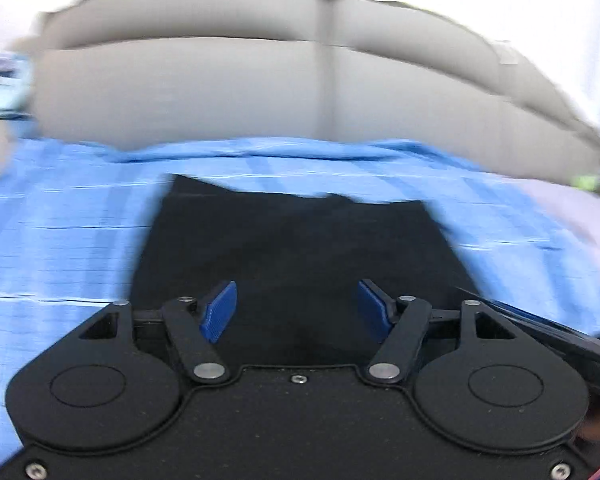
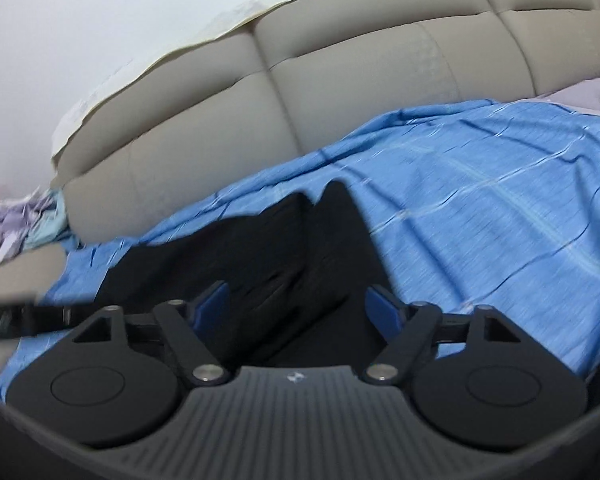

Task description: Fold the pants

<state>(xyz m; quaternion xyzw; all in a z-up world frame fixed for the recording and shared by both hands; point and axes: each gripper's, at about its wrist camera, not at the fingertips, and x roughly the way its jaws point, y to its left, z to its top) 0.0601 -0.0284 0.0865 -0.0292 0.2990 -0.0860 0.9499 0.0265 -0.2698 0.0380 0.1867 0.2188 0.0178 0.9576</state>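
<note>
Off to the far left I see a heap of pale crumpled laundry (image 2: 8, 224), lying beside the grey padded headboard (image 1: 204, 80) that runs across the back of both views. In front of it lies the blue striped bedsheet (image 1: 60, 240), and on the sheet, in the middle, the black pants (image 1: 300, 240) are spread flat, their far edge uneven with a small notch.

My left gripper (image 1: 298, 308) hangs over the near part of the pants with its jaws partly open; the blue pads (image 1: 220, 312) stand apart with only dark cloth below them, nothing pinched. This view is smeared, so I cannot tell whether the pads touch the fabric.

My right gripper (image 2: 300, 308) is over the near right part of the pants, jaws wide apart and empty, the wrinkled cloth showing through the gap. Farther right the sheet runs on bare, creased in long lines.
</note>
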